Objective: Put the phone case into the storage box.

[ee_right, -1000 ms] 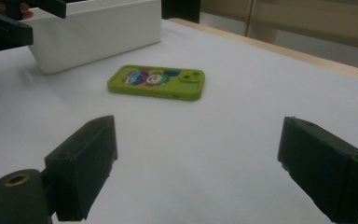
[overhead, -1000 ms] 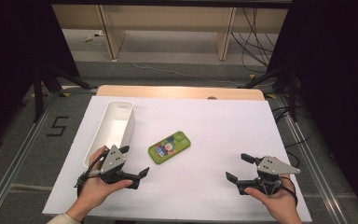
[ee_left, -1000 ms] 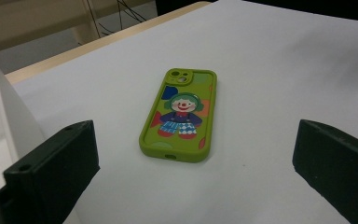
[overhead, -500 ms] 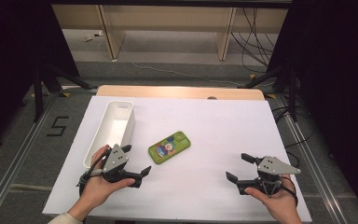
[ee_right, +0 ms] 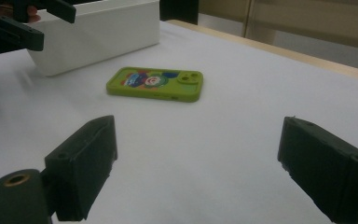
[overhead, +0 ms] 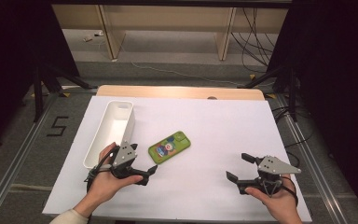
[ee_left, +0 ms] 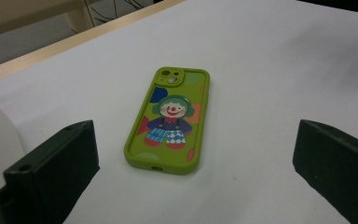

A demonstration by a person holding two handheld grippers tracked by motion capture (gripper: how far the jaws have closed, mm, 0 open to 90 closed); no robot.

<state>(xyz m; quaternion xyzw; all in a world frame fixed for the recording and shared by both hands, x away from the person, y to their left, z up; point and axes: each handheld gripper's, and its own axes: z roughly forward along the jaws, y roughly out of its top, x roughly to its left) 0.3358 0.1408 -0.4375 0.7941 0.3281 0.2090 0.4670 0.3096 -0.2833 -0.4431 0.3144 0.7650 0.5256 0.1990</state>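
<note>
A green phone case [overhead: 169, 147] with a clown picture lies flat near the middle of the white table [overhead: 205, 121]. My left gripper [overhead: 149, 174] sits just short of its near end. Its jaws have just been opening and stand wide with nothing between them. In the left gripper view the phone [ee_left: 170, 119] lies ahead of the left gripper [ee_left: 193, 135], untouched. My right gripper [overhead: 237, 166] rests open at the front right, well away from the phone. In the right gripper view the phone [ee_right: 154, 84] lies beyond the right gripper [ee_right: 198, 130].
A long white bin [overhead: 131, 121] stands left of the phone, lengthwise front to back, beside my left hand. It also appears in the right gripper view as a white box [ee_right: 98, 32]. A wooden edge [overhead: 177, 92] borders the far side of the table.
My left gripper has edged slightly right, toward the phone. The right gripper, phone and bin have stayed where they were.
</note>
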